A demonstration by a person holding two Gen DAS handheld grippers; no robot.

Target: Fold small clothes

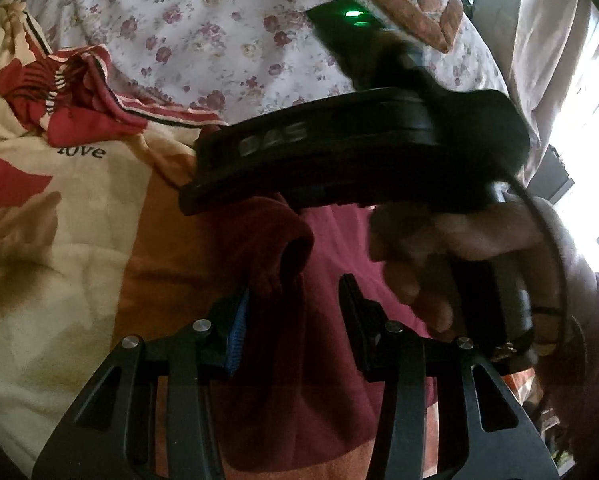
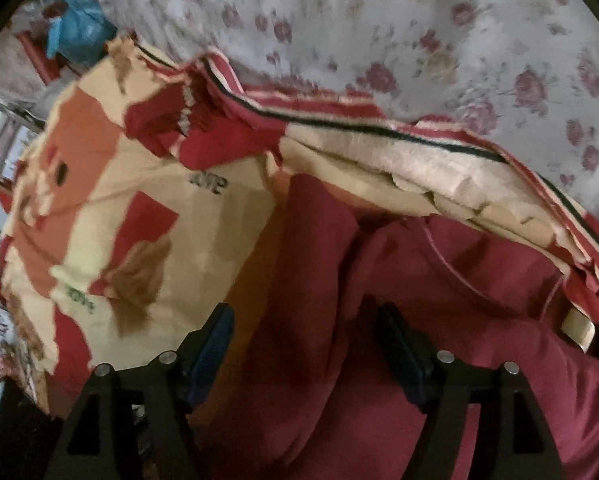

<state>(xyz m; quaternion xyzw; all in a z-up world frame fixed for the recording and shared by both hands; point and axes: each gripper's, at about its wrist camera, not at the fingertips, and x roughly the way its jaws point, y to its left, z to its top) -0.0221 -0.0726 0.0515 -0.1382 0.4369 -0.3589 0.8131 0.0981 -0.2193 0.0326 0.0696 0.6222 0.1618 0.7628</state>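
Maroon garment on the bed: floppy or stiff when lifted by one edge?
Likely floppy: the maroon garment lies in soft folds and bunches up between the left gripper pads. Probably light, so it should drape and drag. The plush blanket beneath may cling.

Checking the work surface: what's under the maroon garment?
The maroon garment lies on a cream, orange and red patterned blanket, with floral bedding beyond. Whatever lies directly beneath the garment is covered.

Black tool (image 1: pixel 295 300), blue pads, silver screws
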